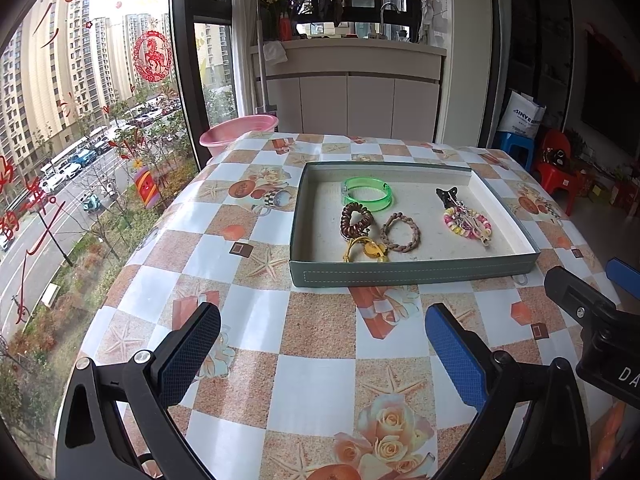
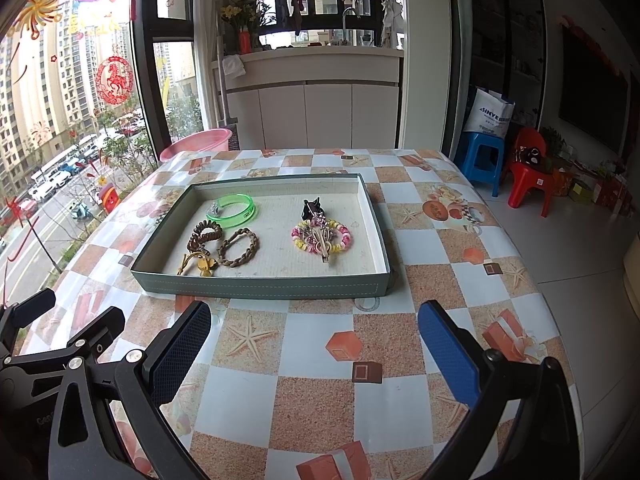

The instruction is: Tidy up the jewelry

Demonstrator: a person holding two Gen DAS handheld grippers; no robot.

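I hold both left tongs (image 1: 322, 354) and right tongs (image 2: 314, 346) wide apart, empty, above the checkered surface (image 2: 316, 396). Nothing blocks the tray (image 2: 264, 286), long axis crosswise, holding green bangle (image 2: 234, 210), hair ties, and beaded bracelet (image 2: 322, 238).

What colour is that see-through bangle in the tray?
The translucent plastic bangle is bright green, clearest in the left wrist view.

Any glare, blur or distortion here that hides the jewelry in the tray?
Left wrist view: window glare on the tablecloth, fisheye bending at the edges, tray contents sharp. Right wrist view: even daylight, same edge bending, green bangle and beaded bracelet clear.
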